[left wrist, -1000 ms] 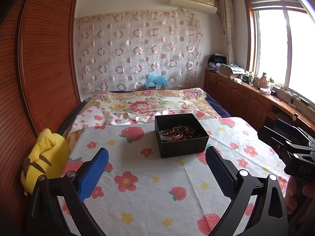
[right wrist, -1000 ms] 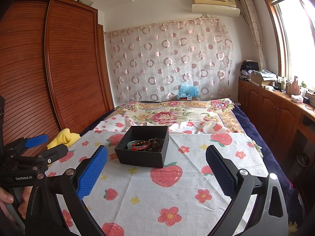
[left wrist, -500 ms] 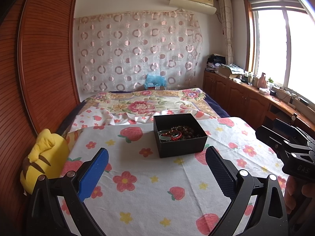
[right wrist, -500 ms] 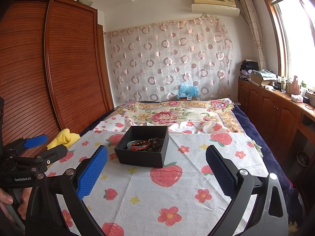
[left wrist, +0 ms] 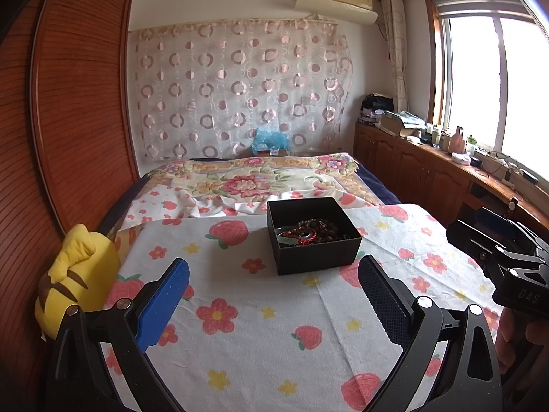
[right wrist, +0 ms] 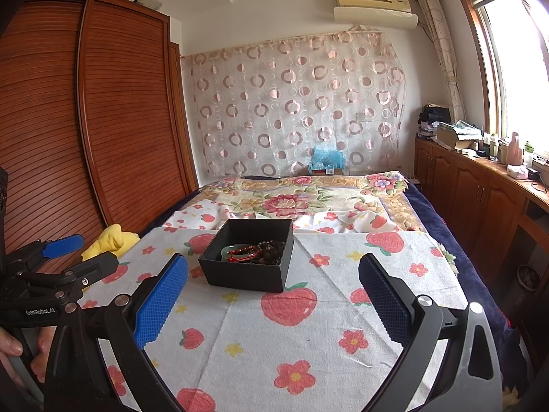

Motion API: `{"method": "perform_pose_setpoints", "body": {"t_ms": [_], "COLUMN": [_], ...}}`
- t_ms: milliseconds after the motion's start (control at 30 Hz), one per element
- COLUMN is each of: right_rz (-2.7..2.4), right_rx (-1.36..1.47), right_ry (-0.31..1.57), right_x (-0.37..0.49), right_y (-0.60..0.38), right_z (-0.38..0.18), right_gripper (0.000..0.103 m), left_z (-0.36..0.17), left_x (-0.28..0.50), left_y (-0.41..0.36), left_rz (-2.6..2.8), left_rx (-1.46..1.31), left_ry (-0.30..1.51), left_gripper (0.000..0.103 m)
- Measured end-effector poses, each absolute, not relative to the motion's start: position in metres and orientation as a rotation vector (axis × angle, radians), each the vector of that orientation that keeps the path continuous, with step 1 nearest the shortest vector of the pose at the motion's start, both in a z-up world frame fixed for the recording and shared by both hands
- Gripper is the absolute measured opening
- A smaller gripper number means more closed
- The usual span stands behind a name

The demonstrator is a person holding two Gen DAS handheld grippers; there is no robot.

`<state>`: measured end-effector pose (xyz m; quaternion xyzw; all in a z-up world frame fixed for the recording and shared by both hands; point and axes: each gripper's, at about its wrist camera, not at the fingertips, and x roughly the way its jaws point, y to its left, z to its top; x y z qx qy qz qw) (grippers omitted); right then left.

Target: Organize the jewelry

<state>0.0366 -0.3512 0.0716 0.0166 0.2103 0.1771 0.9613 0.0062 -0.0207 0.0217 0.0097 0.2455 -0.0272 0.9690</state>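
A black open box (left wrist: 322, 257) (right wrist: 240, 274) stands on the strawberry-print cloth (left wrist: 247, 326) (right wrist: 308, 336) over the bed. Inside lie a red bracelet (right wrist: 244, 253) (left wrist: 305, 235), a pale green bangle (right wrist: 228, 250) and dark brown beads (left wrist: 322, 228) (right wrist: 272, 249). My left gripper (left wrist: 274, 292) hovers open in front of the box, nothing between its blue pads. My right gripper (right wrist: 272, 295) is also open and empty, just short of the box's near wall. Each gripper shows at the edge of the other's view, held by a hand.
A yellow plush toy (left wrist: 75, 274) (right wrist: 109, 240) lies at the cloth's left edge by the wooden wardrobe (right wrist: 68, 137). A floral quilt (left wrist: 254, 178) covers the bed beyond the box. Wooden cabinets (left wrist: 429, 175) with clutter run along the right under the window.
Almost nothing: the left wrist view has drifted very slightly, the box sitting a touch further left in it. Both grippers stay open.
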Motion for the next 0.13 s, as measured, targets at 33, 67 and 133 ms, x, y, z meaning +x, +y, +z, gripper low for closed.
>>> {"method": "perform_pose_setpoints", "body": {"t_ms": [33,67,133], "right_rz": [0.359,0.360,0.360], "right_rx": [0.033,0.033,0.033], "right_ry": [0.426,0.426,0.426], "right_x": [0.0367,0.0369,0.0366], "right_y": [-0.3510,-0.3511,-0.3514], "right_z": [0.0722,0.0725,0.0723], "right_gripper": [0.100,0.100,0.100], "left_z": [0.0217,0.0216,0.0216], "left_x": [0.0062,0.0060,0.0062], "left_y": [-0.0207,-0.0207,-0.0207], "left_rz": [-0.054,-0.055,-0.055], "left_rx": [0.019,0.019,0.020], "left_ry": [0.496,0.496,0.496], "left_gripper": [0.095,0.095,0.095]}}
